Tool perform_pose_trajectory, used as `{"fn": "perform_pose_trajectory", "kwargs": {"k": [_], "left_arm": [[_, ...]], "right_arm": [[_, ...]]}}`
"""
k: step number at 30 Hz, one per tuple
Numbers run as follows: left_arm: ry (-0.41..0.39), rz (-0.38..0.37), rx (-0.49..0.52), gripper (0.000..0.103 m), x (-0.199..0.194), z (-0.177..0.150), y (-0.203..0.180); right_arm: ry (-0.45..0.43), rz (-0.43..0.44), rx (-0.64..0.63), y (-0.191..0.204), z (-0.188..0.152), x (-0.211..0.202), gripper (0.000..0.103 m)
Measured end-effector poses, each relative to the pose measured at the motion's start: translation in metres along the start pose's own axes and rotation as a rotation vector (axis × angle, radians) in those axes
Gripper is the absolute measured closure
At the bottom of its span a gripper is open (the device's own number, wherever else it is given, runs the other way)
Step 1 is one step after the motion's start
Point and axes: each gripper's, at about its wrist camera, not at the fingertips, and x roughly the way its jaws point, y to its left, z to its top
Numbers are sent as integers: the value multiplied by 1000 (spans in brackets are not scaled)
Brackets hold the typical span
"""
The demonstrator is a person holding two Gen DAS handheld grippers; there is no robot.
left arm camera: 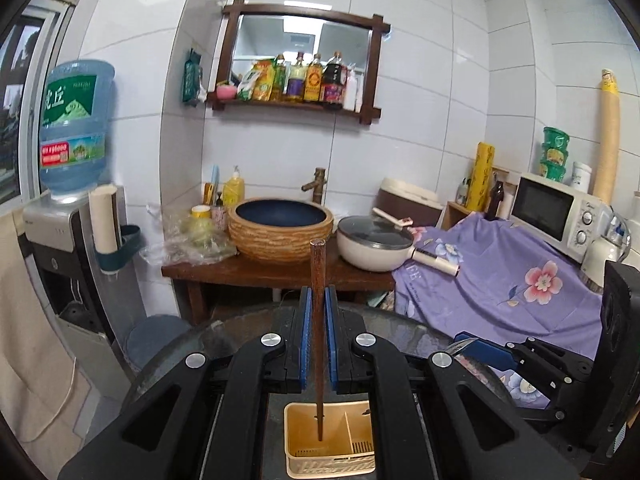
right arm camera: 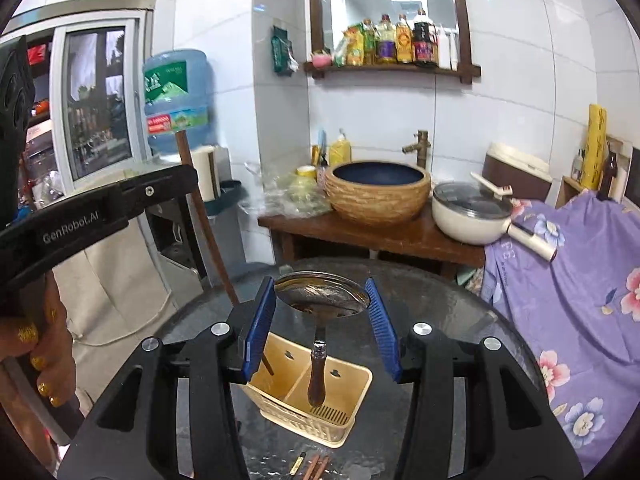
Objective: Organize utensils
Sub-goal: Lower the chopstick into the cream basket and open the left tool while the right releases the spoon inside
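Observation:
My left gripper (left arm camera: 319, 312) is shut on a dark wooden chopstick (left arm camera: 318, 280), held upright with its lower tip inside the left compartment of a beige utensil caddy (left arm camera: 294, 462) on the glass table. My right gripper (right arm camera: 322, 312) is shut on a metal spoon (right arm camera: 322, 294) by its bowl; the spoon's wooden handle (right arm camera: 317, 380) hangs down over the caddy (right arm camera: 362, 376), at the divider between its compartments. The left gripper's arm (right arm camera: 80, 216) and its chopstick (right arm camera: 204, 216) show at the left of the right wrist view. Several chopsticks (right arm camera: 314, 466) lie on the table in front of the caddy.
The round dark glass table (right arm camera: 460, 320) carries the caddy. Behind stand a wooden bench with a basin (left arm camera: 280, 226) and a lidded pan (left arm camera: 374, 246), a purple floral cloth (left arm camera: 500, 280), a microwave (left arm camera: 560, 210) and a water dispenser (left arm camera: 72, 216).

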Motion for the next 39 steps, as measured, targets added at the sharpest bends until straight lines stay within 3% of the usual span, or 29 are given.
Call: {"fn": "perform_pose_trajectory", "kwargs": {"k": [16, 32, 33, 34, 37, 39], "left_arm": [[128, 21, -68, 97, 51, -66, 24], [139, 38, -41, 96, 59, -79, 21], [142, 36, -44, 93, 59, -79, 22], [143, 35, -49, 83, 59, -79, 22], [121, 38, -65, 57, 55, -78, 23], [98, 32, -72, 55, 50, -76, 24]], "right_arm": [[84, -31, 35, -13, -65, 50, 56], [90, -40, 48, -15, -80, 58, 56], [79, -49, 49, -17, -80, 58, 56], [67, -53, 47, -17, -80, 56, 53], [34, -61, 61, -21, -77, 52, 35], [30, -63, 63, -22, -75, 49, 34]]}}
